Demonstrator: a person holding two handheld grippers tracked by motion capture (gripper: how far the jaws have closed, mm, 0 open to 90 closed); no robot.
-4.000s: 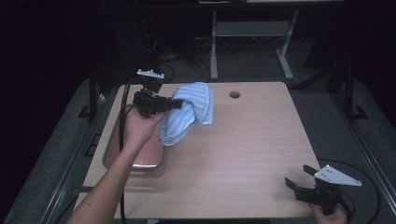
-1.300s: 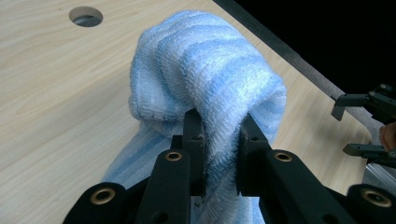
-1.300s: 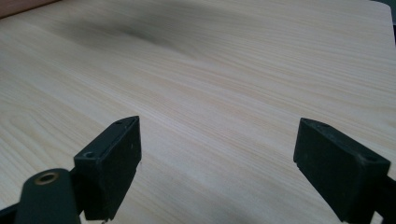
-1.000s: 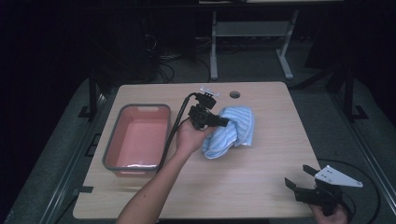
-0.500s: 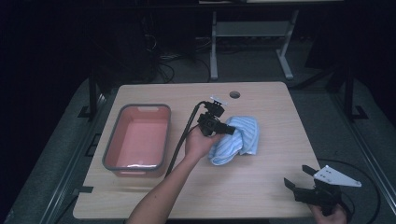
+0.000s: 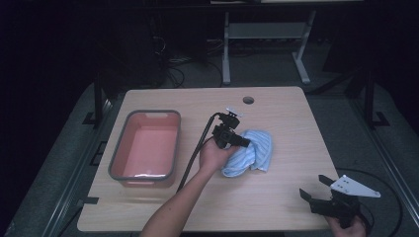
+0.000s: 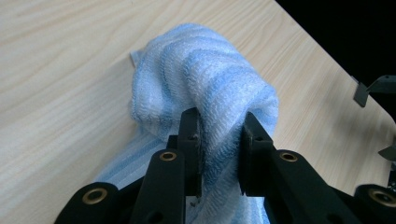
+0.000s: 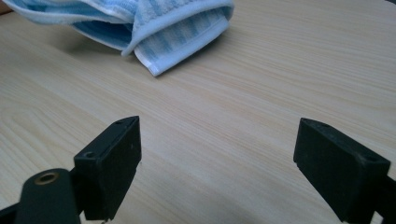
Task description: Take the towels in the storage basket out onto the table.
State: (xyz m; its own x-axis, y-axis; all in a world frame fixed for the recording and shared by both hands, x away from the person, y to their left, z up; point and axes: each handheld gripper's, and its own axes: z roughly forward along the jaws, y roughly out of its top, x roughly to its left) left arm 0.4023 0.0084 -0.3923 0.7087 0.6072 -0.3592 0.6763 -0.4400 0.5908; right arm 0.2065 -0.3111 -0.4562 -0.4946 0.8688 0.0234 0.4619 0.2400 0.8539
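1. The right gripper (image 6: 316, 193) is hovering at the table's (image 6: 276, 207) near right edge, jaws wide apart.
2. The left gripper (image 7: 219, 135) is pinching the blue striped towel (image 6: 252, 153) (jaws just easing) mid-table.
3. The pink tub (image 6: 146, 148) is sitting well left.

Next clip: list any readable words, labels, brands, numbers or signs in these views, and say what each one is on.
None: no view carries readable text.
The blue striped towel, the pink tub, the wooden table and the black jaws of the left gripper and the right gripper show no lettering, label or number.
The white plate on the right gripper is blank.
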